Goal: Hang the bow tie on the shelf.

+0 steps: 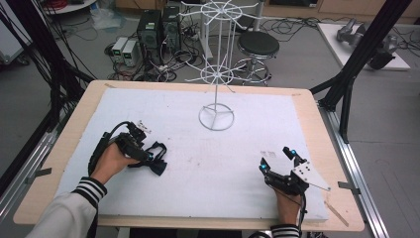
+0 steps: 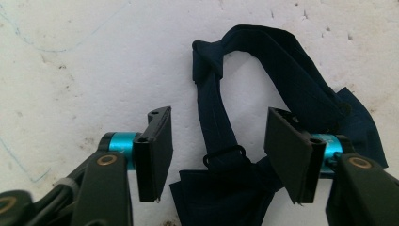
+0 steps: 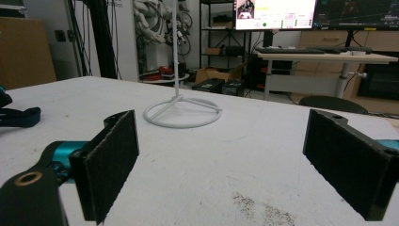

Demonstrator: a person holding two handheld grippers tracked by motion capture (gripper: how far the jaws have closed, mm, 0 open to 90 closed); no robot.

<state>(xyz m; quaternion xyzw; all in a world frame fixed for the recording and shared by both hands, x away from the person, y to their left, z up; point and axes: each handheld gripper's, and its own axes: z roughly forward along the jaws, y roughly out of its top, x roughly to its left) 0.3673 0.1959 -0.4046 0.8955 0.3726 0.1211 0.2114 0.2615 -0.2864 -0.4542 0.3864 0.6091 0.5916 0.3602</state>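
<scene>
A dark navy bow tie with a looped strap lies on the white foam board at the left. My left gripper is down over it, open; in the left gripper view its jaws straddle one run of the strap without closing on it, the bow itself low between them. My right gripper rests open at the board's right front, nothing between its black pads. A white wire display rack stands on its ring base at the middle back.
The foam board sits on a wooden table. Beyond the far edge are a black stool, computer boxes and cables on the floor. Black frame posts rise at the right.
</scene>
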